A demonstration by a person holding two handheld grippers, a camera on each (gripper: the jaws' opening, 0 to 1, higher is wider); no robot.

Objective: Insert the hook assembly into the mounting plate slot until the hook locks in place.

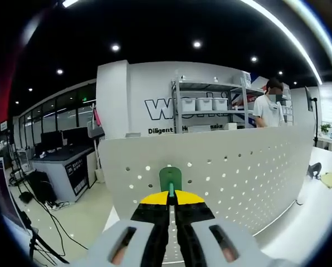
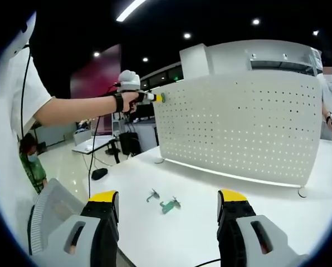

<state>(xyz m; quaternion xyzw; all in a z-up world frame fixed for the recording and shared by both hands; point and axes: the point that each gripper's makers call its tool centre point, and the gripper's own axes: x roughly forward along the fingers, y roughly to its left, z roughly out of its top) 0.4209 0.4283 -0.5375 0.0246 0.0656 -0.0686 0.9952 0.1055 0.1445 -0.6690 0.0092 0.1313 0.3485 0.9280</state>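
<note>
In the left gripper view my left gripper (image 1: 171,196) is shut on a green hook assembly (image 1: 170,179), pressed against the white perforated mounting plate (image 1: 249,167). From the right gripper view, the same left gripper (image 2: 155,98) is held by a hand at the upper left corner of the upright mounting plate (image 2: 244,122), with the green hook at its tip. My right gripper (image 2: 169,214) stands open above the white table, nothing between its jaws. On the table lie a spare green hook (image 2: 169,206) and a small grey metal hook (image 2: 152,195).
The white table (image 2: 255,194) carries the plate on small feet. A person stands behind the plate by grey shelves (image 1: 208,105) with bins. A yellow item (image 1: 329,179) and a dark object lie at the table's right. Desks and cables fill the floor at left.
</note>
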